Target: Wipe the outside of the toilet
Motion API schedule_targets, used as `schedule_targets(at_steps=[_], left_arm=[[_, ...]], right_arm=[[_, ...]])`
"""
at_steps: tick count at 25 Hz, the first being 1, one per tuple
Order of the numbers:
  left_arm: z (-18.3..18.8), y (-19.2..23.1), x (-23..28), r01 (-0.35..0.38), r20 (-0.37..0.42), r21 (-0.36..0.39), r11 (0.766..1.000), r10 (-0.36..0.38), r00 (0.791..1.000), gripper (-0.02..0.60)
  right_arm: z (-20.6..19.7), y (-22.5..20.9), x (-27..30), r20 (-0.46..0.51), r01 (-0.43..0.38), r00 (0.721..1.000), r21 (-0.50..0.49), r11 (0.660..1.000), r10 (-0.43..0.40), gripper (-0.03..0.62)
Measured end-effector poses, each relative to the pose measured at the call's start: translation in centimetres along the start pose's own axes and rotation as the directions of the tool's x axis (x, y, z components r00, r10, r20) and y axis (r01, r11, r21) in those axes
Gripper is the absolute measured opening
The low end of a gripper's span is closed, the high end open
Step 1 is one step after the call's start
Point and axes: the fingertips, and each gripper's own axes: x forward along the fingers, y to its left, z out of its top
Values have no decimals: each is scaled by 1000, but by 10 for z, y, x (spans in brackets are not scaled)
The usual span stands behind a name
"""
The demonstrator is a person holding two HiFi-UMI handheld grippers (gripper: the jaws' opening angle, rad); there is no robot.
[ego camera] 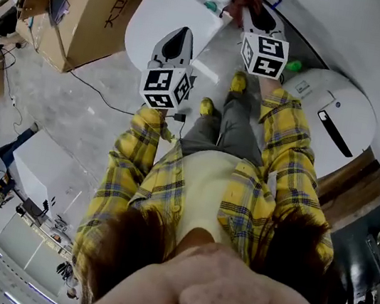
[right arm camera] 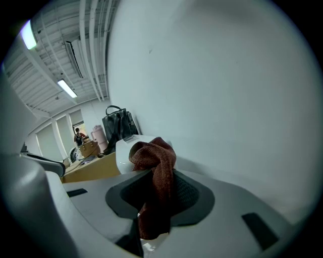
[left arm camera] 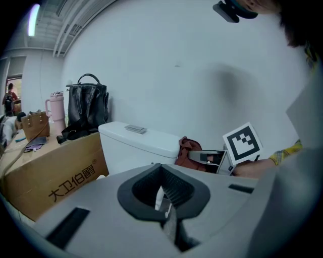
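Wall [right arm camera: 227, 75]; outstretched right gripper [right arm camera: 157, 195] with cloth [right arm camera: 154, 164]

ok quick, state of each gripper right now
left gripper: fingers closed, nothing between them
right gripper: fingers closed on the dark red cloth
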Motion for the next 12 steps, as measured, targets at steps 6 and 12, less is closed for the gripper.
schedule_targets(at_steps=[6,12], left_arm=[[-3,1,4,11,8,14,1000,-11,1000,3],[-11,8,12,9,6,33,999,-9,1000,2]], right_arm=[[-8,-9,12,-5,26,1000,11,1000,-26,123],[-19,-15,17,-8,41,999,43,998,-41,123]])
